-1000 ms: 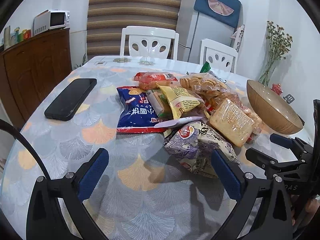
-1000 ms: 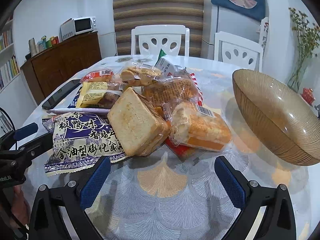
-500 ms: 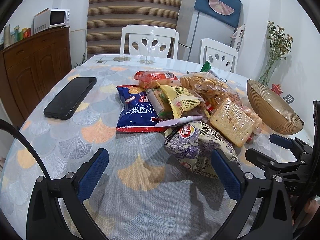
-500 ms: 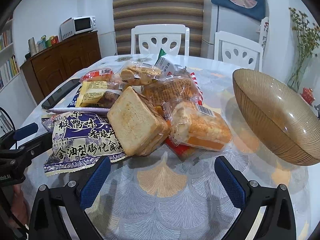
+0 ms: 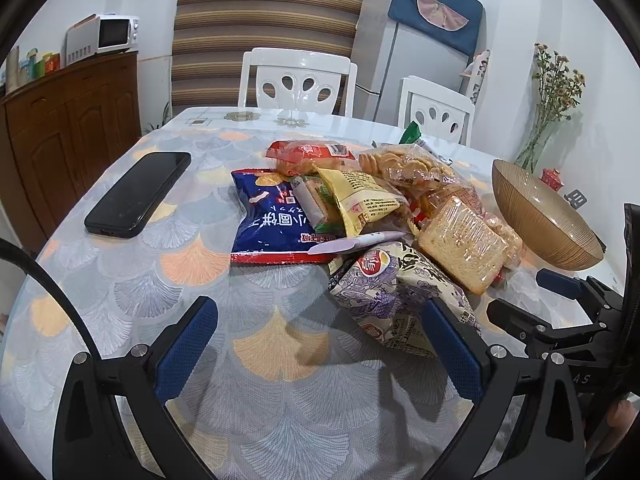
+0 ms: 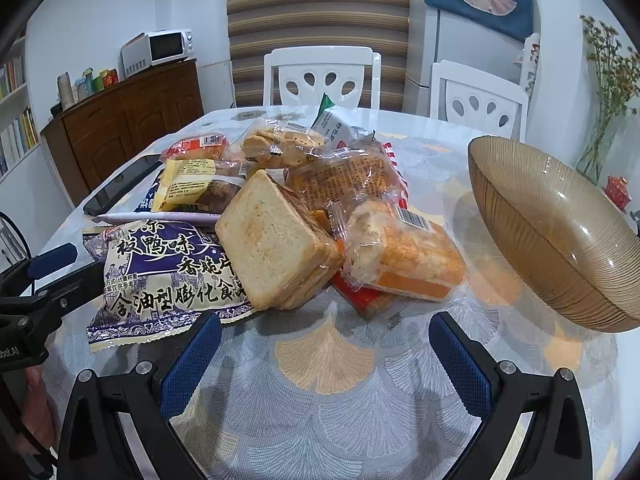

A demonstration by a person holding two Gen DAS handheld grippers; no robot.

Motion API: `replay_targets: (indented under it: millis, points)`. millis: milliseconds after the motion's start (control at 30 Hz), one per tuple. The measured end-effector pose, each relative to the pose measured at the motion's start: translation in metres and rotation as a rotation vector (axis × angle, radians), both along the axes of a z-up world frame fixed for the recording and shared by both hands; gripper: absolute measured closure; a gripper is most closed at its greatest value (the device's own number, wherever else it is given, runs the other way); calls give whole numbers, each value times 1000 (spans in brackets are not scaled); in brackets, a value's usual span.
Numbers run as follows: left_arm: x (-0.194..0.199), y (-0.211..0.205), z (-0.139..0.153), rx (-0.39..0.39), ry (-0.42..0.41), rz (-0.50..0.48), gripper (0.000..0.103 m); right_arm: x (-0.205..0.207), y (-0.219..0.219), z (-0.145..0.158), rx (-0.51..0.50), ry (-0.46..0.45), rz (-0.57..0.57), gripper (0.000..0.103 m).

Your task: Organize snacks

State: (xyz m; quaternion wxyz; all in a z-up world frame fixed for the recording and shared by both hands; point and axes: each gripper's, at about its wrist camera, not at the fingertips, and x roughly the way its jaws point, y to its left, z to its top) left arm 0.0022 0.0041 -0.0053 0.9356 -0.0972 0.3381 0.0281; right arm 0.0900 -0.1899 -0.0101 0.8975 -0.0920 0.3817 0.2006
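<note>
Snacks (image 6: 280,208) lie heaped mid-table (image 6: 328,420), a purple bag (image 6: 160,276) nearest on the left, wrapped toast (image 6: 268,244) leaning on it, an orange cake pack (image 6: 404,256) just right of the toast. Bowl (image 6: 560,240) stands right of the heap, apart from it. Phone (image 5: 138,194) lies far left, well apart. Left gripper (image 5: 320,344) hovers near the purple bag, jaws spread wide, holding nothing. Right gripper (image 6: 326,360) hovers near the toast, jaws likewise wide and empty
</note>
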Motion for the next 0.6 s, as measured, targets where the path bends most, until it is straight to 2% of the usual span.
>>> replay_targets:
  millis: [233, 600]
  points:
    - [-1, -2, 0, 25, -4, 5, 1, -1, 0, 0, 1, 2, 0, 0]
    - [-1, 0, -1, 6, -24, 16, 1, -2, 1, 0, -3, -4, 5, 0]
